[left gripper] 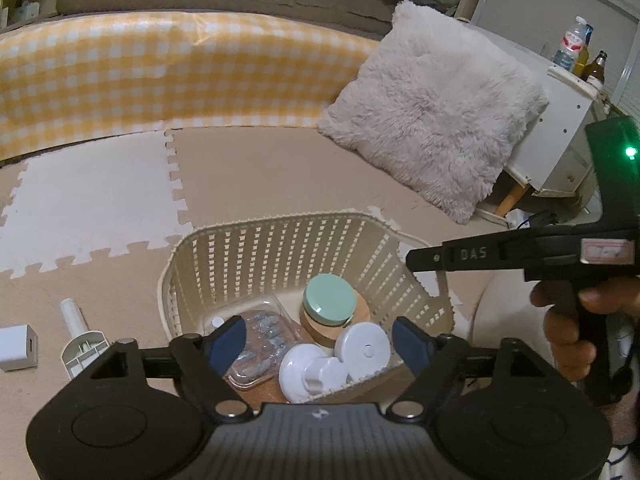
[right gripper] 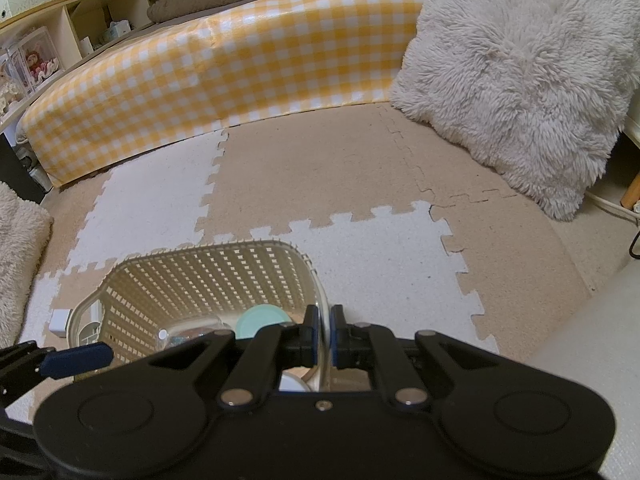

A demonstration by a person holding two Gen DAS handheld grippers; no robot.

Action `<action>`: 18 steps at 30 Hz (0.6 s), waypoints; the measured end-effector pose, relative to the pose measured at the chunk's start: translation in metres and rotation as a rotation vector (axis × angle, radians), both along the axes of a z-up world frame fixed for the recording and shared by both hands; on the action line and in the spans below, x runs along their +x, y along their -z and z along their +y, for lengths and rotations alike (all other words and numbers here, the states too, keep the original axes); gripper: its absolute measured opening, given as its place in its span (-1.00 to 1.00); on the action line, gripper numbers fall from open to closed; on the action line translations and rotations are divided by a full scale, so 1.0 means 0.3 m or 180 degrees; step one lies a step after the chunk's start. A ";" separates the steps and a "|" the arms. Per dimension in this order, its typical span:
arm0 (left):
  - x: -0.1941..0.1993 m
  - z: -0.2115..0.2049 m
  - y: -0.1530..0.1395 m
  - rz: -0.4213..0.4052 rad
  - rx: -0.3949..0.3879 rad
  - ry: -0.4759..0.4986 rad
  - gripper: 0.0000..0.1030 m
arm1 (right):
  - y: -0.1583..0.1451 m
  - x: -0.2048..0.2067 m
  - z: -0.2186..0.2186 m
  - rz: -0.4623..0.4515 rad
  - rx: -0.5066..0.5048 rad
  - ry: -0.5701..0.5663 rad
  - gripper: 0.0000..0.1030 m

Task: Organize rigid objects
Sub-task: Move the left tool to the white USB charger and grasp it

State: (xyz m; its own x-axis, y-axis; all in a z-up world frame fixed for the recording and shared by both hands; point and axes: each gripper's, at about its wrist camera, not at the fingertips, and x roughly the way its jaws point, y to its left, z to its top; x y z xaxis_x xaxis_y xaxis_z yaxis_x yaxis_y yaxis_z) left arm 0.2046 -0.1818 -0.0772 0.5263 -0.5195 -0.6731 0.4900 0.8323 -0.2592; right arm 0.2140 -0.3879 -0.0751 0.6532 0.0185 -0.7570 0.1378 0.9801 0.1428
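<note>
The right gripper (right gripper: 325, 334) is pinching the near right rim of the cream basket (left gripper: 288, 240), steadying it, its jaws closed on the wall. The left gripper (left gripper: 318, 340) is hovering wide open and empty over the basket's contents: white discs (left gripper: 362, 346), a clear blister pack (left gripper: 256, 336) and a mint-lidded jar (left gripper: 330, 300). Out on the foam mat (left gripper: 92, 200), a white bracket (left gripper: 78, 338) and a small white box (left gripper: 16, 346) are waiting; I'd guess the left one is fetching those next, needing a swing leftward.
</note>
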 end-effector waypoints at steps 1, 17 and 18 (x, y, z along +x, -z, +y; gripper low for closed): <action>-0.005 0.003 -0.005 -0.0003 -0.0009 0.0003 0.67 | 0.000 -0.001 0.001 0.0000 -0.0001 0.0000 -0.88; -0.062 0.139 -0.074 -0.0171 -0.0137 -0.0220 1.00 | 0.000 -0.001 -0.001 0.0008 -0.0004 -0.0002 -0.88; -0.063 0.154 -0.076 -0.0192 -0.0155 -0.0260 1.00 | 0.000 -0.001 -0.001 0.0007 -0.0004 -0.0003 -0.88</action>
